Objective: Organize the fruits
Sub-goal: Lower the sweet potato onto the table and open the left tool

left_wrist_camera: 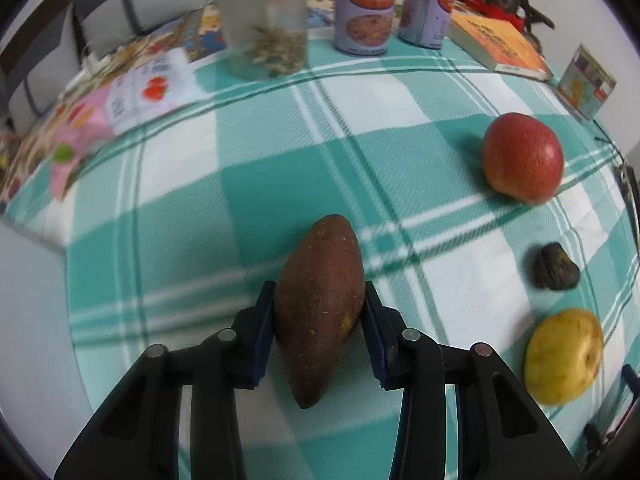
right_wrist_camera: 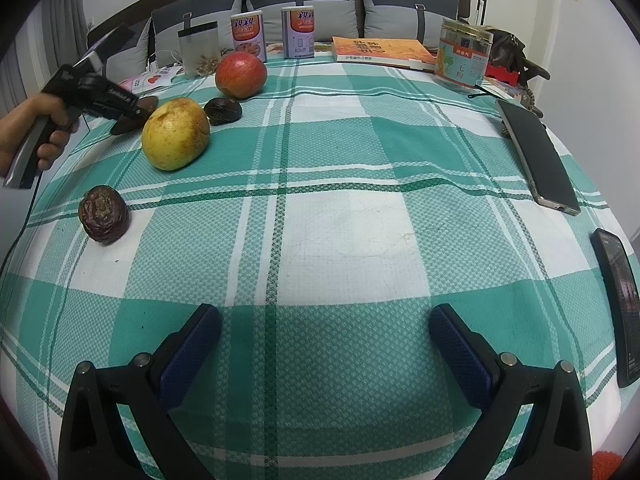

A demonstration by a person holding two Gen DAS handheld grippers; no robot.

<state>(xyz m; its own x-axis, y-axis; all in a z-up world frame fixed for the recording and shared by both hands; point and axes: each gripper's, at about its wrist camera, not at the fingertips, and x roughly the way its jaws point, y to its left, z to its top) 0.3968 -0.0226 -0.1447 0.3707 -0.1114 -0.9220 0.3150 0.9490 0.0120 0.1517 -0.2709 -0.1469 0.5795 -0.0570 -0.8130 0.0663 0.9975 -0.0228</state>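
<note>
Here the left wrist view is showing the left gripper (left_wrist_camera: 319, 312) with its fingers (left_wrist_camera: 262, 332) pressing both sides of a brown sweet potato (left_wrist_camera: 320, 304) lying on the checked desk (left_wrist_camera: 200, 200); the right wrist view is hiding most of that potato behind a yellow pear (right_wrist_camera: 176, 133), yet it is revealing a hand (right_wrist_camera: 30, 136) gripping the tool's handle, two phones (right_wrist_camera: 540, 160) and a wrinkled dark fruit (right_wrist_camera: 104, 214). A can (right_wrist_camera: 248, 36) is showing Chinese characters. The right gripper (right_wrist_camera: 325, 344) is hanging wide open over bare cloth, holding nothing, angled downward. A red apple (left_wrist_camera: 522, 158) is sitting well apart from the potato
</note>
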